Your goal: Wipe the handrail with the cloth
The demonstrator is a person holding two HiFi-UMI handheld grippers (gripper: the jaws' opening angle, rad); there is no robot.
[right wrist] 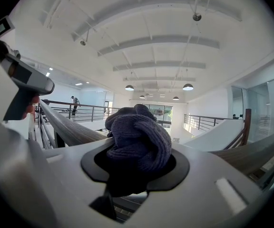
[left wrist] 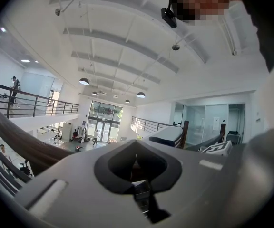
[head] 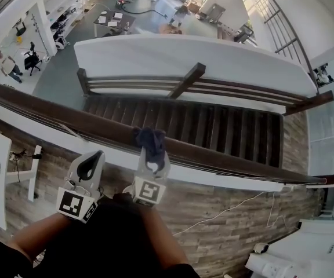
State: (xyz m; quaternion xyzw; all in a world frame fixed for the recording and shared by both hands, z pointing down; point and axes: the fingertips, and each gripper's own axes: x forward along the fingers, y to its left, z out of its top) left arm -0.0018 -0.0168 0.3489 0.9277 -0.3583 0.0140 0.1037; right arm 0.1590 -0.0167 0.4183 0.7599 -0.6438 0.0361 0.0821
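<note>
Dark wood handrail [head: 225, 155] crosses the head view from far left to near right. My right tongs [head: 152, 154] reach over it, jaws clamped on a bunched blue-grey cloth [head: 149, 139] that sits on the rail's top. My left tongs [head: 97, 156] lie just to the left, near side of the rail, jaws together and holding nothing. Each carries a marker cube [head: 74, 205] with a black-and-white square pattern. Both forearms [head: 36, 236] come up from the near edge, elbows bent and close together.

Left gripper view: left tongs [left wrist: 137, 161] narrow, jaws meeting, nothing held between them. The handrail [left wrist: 18, 144] sweeps away at the left. The other cube's pattern shows at the right.

Right gripper view: right tongs [right wrist: 138, 171] gripping the cloth [right wrist: 141, 137], a ribbed knit wad that fills the jaw opening and bulges above it. The handrail [right wrist: 68, 126] runs off to the far left, with the left tongs [right wrist: 25, 82] raised beside it.
</note>
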